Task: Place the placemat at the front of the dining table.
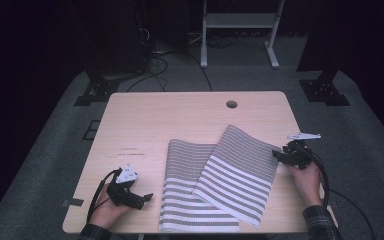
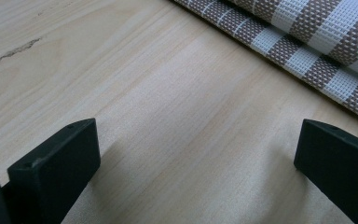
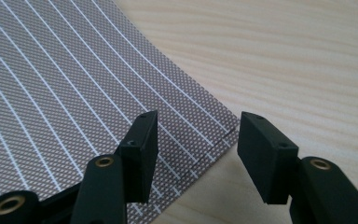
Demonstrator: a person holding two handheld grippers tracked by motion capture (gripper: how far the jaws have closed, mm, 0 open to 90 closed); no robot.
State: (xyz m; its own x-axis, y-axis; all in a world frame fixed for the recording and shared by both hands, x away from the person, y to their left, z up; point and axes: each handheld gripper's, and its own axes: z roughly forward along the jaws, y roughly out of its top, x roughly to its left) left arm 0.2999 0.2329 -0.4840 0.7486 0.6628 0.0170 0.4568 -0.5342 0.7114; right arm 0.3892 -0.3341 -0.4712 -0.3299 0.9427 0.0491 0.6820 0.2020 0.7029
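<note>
Currently on the surface [image 1: 145, 120]: one striped woven mat [image 1: 220, 180], brown and white, lying at the near right of centre, partly folded — its right portion turned over and laid slantwise across the left portion, so that the fine-striped underside faces up at the far end. Right claw [image 1: 280, 153] sits at the mat's right edge, near its far corner; its jaws stand about half apart with the mat's corner [image 3: 214, 135] between them, the pads not yet pressing on it, apparently placed to take that corner for a further fold or to unfold it. Left claw [image 1: 147, 196] rests low on the bare surface just left of the mat, jaws wide and holding nothing — seemingly parked clear of the fabric while the other hand works.
</note>
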